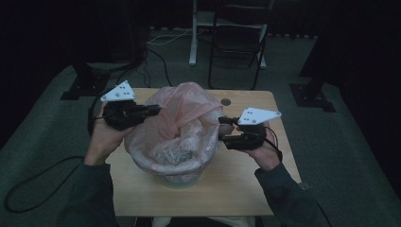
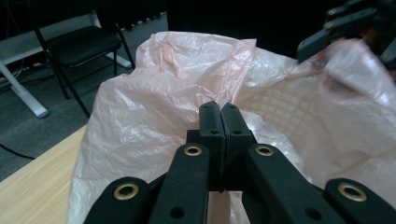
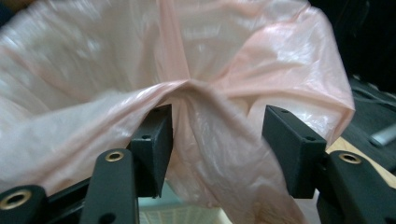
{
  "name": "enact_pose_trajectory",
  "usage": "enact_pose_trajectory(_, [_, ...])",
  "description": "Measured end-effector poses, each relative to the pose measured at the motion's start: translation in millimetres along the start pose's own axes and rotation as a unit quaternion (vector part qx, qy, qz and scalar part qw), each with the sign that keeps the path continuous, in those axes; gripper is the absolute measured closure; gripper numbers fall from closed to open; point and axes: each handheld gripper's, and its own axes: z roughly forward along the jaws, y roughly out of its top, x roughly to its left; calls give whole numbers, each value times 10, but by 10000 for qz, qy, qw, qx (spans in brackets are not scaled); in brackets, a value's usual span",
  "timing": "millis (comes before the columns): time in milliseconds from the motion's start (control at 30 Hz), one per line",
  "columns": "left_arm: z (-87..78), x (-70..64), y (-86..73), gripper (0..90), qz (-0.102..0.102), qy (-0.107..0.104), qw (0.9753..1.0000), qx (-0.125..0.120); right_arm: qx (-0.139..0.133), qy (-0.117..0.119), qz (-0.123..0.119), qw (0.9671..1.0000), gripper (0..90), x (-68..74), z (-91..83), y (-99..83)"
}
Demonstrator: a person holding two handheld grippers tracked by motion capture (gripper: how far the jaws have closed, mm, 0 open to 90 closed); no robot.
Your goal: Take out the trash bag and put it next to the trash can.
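Note:
A thin pink plastic bag (image 1: 182, 109) lines a pale latticed basket (image 1: 184, 178) in the middle of the wooden table (image 1: 236, 189). Its far rim is pulled up into a peak. My left gripper (image 1: 155, 109) is at the bag's left rim, jaws pressed together (image 2: 222, 109) on the bag's (image 2: 154, 107) film. My right gripper (image 1: 221, 128) is at the right rim. Its jaws (image 3: 217, 135) stand apart with a gathered fold of the bag (image 3: 233, 60) lying between them. The basket's lattice wall (image 2: 280, 107) shows through the liner, and the other gripper (image 2: 327, 32) sits beyond it.
Crumpled clear plastic (image 1: 172, 153) lies inside the bag. A black chair (image 1: 236, 38) and a white desk leg (image 1: 193, 33) stand behind the table. Cables (image 1: 28, 184) trail over the grey floor at the left. The table is small, with edges close on all sides.

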Motion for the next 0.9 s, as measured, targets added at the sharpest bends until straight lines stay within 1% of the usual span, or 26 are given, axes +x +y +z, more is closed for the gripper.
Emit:
enact_pose_trajectory(67, [28,-8,16,892,2,-11,10000,28,192,-59,-109,9997,420,9,60,-6])
enact_pose_trajectory(133, [37,-10,19,891,10,-34,10000,38,240,-68,-185,9995,418,15,82,11])
enact_pose_trajectory(167, [55,-15,20,890,-3,-42,10000,41,304,-124,-242,9992,430,20,88,24])
enact_pose_trajectory(233, [62,-14,20,890,-31,-63,10000,31,356,-318,-388,9981,498,39,97,48])
enact_pose_trajectory(267, [60,-15,21,890,-39,-82,10000,12,280,-382,-417,9980,532,46,89,64])
enact_pose_trajectory(300, [55,-18,24,890,-34,-87,10000,1,149,-416,-385,9983,565,47,62,86])
enact_pose_trajectory(333, [47,-24,30,890,-25,-104,9999,-14,-59,-408,-315,9987,601,42,20,110])
enact_pose_trajectory(367, [43,-30,34,890,-20,-111,9999,-21,-390,-382,-224,9983,613,29,-42,138])
enact_pose_trajectory(400, [43,-30,34,890,-20,-111,9999,-21,-390,-382,-224,9983,613,29,-42,138])
enact_pose_trajectory(433, [30,-46,49,890,-1,-152,9999,-57,-795,-424,-86,9959,618,9,-117,162])
enact_pose_trajectory(467, [22,-56,58,890,1,-161,9998,-82,-981,-385,22,9944,610,-14,-147,165])
enact_pose_trajectory(500, [13,-62,67,890,4,-208,9997,-123,-1105,-284,174,9933,578,-42,-163,165])
enact_pose_trajectory(533, [6,-70,80,890,12,-269,9995,-166,-1106,-116,301,9933,549,-72,-162,163])
enact_pose_trajectory(567, [6,-79,88,890,8,-283,9994,-174,-1003,12,312,9945,523,-94,-139,156])
enact_pose_trajectory(633, [19,-99,111,889,33,-272,9995,-144,-783,-121,122,9968,493,-82,-99,141])
enact_pose_trajectory(700, [45,-105,129,888,37,-323,9994,-116,-527,-61,-41,9986,461,-66,-44,124])
enact_pose_trajectory(733, [61,-111,139,887,47,-331,9994,-86,-417,17,-119,9991,438,-55,-10,118])
enact_pose_trajectory(767, [81,-121,149,887,51,-350,9994,-60,-270,46,-234,9994,423,-42,26,115])
enact_pose_trajectory(800, [81,-121,149,887,51,-350,9994,-60,-270,46,-234,9994,423,-42,26,115])
enact_pose_trajectory(833, [121,-148,171,887,96,-402,9991,-10,4,-90,-494,9987,405,-9,107,115])
enact_pose_trajectory(867, [121,-148,171,887,96,-402,9991,-10,4,-90,-494,9987,405,-9,107,115])
enact_pose_trajectory(900, [161,-181,196,886,162,-463,9988,32,117,-98,-618,9980,402,7,165,130])
